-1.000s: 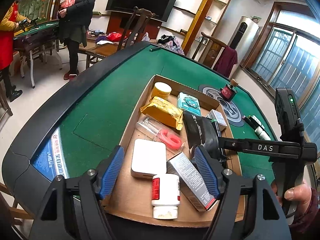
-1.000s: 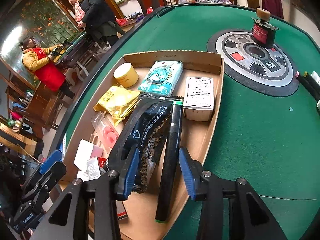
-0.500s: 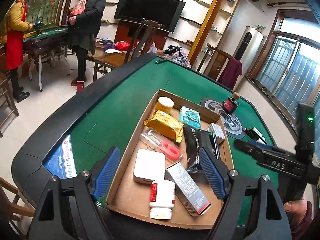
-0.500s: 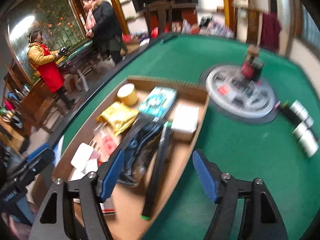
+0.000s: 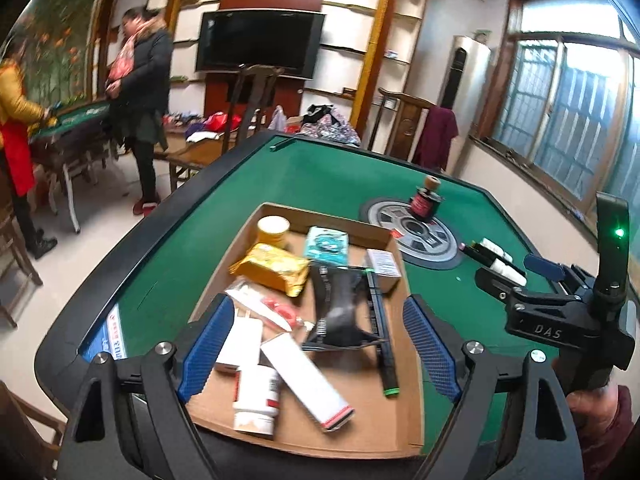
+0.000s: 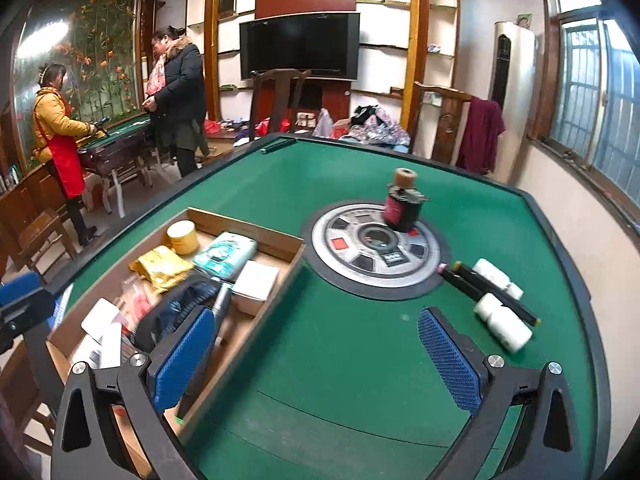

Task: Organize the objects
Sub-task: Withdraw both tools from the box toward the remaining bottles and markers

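Left tool point(image 5: 318, 344) spreading wider, nothing between its blue pads point(image 5: 204, 350) — raised over the near end of the cardboard tray point(image 5: 376, 432); right tool point(image 6: 316, 354) likewise spreading to its widest, gripping nothing, above bare green surface point(image 6: 360, 360) just beside the tray's right wall. Directly below the left tool: white bottle with red label point(image 5: 256, 396) lying on its side, long white box point(image 5: 306, 376) tilted across it, white flat box point(image 5: 240, 342) beside. Further in: black pouch point(image 5: 340, 308) with a black pen point(image 5: 382, 332) along its right edge; clear packet with red ring point(image 5: 266, 308); yellow packet point(image 5: 272, 268); teal packet point(image 5: 326, 244); small white carton point(image 5: 382, 264); yellow round tin point(image 5: 273, 228) at the far corner. Outside the tray, on the surface: round grey control panel point(image 6: 376, 252) bearing a dark jar with cork lid point(image 6: 402, 204); two white bottles point(image 6: 502, 320) and black markers point(image 6: 480, 290) at the right — well apart from the tray.
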`<state>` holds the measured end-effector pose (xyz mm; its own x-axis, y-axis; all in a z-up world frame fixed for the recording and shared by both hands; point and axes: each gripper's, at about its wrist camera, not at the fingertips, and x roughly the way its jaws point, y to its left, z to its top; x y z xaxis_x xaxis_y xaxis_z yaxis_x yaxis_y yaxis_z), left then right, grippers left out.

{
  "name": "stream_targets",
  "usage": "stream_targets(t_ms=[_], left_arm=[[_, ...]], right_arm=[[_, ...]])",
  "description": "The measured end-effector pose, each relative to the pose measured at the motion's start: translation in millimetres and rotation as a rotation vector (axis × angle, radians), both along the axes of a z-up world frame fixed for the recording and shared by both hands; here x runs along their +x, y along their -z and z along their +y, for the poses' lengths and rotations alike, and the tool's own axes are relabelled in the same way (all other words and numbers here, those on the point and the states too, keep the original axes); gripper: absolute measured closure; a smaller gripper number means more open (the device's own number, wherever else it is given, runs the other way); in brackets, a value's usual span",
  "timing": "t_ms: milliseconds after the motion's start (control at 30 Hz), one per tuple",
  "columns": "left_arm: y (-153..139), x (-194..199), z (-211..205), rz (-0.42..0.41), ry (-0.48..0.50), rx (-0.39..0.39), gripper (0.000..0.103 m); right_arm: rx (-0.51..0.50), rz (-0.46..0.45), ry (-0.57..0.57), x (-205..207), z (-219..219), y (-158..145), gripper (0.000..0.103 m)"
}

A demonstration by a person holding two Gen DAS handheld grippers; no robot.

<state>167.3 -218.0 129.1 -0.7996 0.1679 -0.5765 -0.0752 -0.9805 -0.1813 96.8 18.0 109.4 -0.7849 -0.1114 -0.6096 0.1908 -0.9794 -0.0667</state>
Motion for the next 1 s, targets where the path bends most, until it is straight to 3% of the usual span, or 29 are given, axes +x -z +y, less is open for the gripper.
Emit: stream_targets(t_ms=[467,1000], left_arm=[[0,3,53,-0.003,0.079,-0.070,0.015],[12,-6,62,-0.046,0.102,-0.080,0.014]], right_arm=[[0.062,0.032,0.074,12,41,1,0.000],[0.064,0.003,0.083,2,49,11,0.000]])
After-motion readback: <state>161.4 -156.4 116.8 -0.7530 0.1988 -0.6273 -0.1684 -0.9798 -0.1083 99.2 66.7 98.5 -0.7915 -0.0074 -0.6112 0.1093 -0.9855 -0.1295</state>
